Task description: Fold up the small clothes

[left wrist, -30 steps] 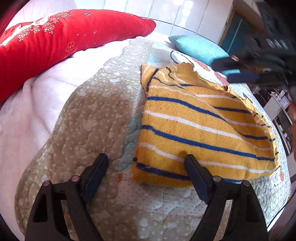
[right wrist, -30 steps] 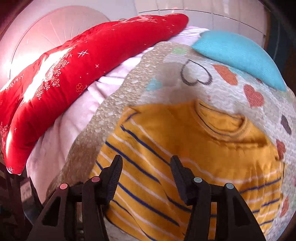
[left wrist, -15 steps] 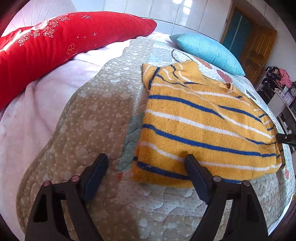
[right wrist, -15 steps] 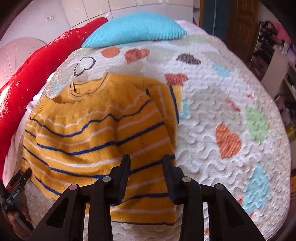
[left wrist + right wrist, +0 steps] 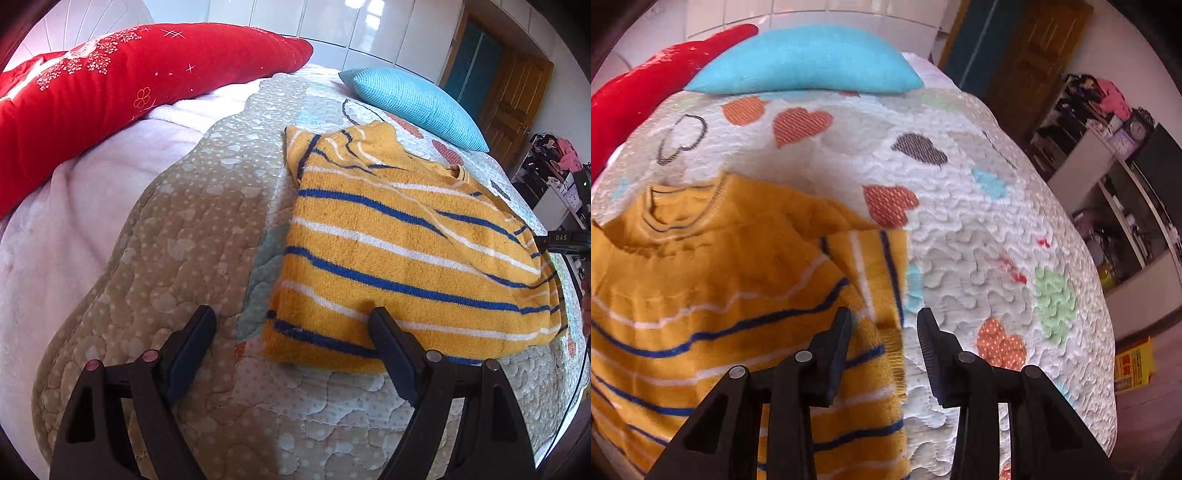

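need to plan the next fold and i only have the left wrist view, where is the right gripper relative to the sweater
Observer: The right gripper is open, straddling the sweater's right edge where the striped sleeve is folded in over the body.
Operator: anything beyond that edge
Observer: Only the heart-print quilt, bare on that side.
Operator: is the collar flat
Observer: The neckline faces the blue pillow and looks rumpled, not flat.
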Tool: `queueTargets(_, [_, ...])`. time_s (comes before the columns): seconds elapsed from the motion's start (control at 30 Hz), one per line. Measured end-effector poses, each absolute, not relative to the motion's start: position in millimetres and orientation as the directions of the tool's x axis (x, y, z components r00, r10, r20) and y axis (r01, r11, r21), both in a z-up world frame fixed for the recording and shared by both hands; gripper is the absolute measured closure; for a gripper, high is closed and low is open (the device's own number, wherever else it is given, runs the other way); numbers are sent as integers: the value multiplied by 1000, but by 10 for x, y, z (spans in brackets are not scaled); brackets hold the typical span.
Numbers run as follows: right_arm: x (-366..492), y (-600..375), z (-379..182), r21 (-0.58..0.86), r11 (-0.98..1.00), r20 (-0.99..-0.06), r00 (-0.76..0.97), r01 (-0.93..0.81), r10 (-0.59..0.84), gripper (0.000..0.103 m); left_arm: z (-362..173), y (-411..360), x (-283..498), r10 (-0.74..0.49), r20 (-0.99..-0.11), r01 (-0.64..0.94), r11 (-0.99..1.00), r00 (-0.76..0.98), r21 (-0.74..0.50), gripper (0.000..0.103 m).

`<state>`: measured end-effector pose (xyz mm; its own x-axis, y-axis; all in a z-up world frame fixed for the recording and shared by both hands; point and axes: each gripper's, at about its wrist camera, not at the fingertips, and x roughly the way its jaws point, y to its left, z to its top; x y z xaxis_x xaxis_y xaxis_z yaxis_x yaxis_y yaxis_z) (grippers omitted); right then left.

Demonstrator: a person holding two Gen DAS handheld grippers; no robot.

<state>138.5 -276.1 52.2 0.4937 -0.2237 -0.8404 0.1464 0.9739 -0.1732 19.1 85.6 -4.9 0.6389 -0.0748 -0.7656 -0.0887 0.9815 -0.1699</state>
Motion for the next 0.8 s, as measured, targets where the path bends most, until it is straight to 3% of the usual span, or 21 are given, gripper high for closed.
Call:
queueTargets(0.13, [1285, -2309, 845, -32, 999, -816, 578, -18, -15, 62, -46, 848, 189, -68, -768, -91, 982, 637, -163, 19])
queueTargets(0.3, [1393, -1431, 711, 74, 968, -853, 489, -238, 185, 62, -40, 846, 188, -70, -766, -93, 982, 639, -167, 18])
queueTargets(0.5, [1906, -939, 200, -53, 977, -903, 428, -205, 41, 60, -39, 852, 188, -73, -764, -93, 981, 641, -172, 18])
queueTargets(0.53, [1978, -912, 185, -78, 978, -896, 444, -192, 15, 57, -38, 855, 189, -75, -764, -92, 980, 641, -174, 18])
queueTargets(0.6, [2117, -894, 161, -143, 977, -888, 457, -158, -56, 37, -38, 862, 185, -77, -763, -93, 980, 642, -177, 18])
queueTargets(0.63, [2175, -902, 152, -168, 976, -888, 451, -139, -88, 34, -40, 863, 182, -79, -762, -92, 980, 643, -178, 18])
queueTargets(0.8, [2075, -1219, 547, -47, 991, -855, 518, -129, 27, 33, -41, 870, 177, -84, -760, -90, 979, 645, -185, 18])
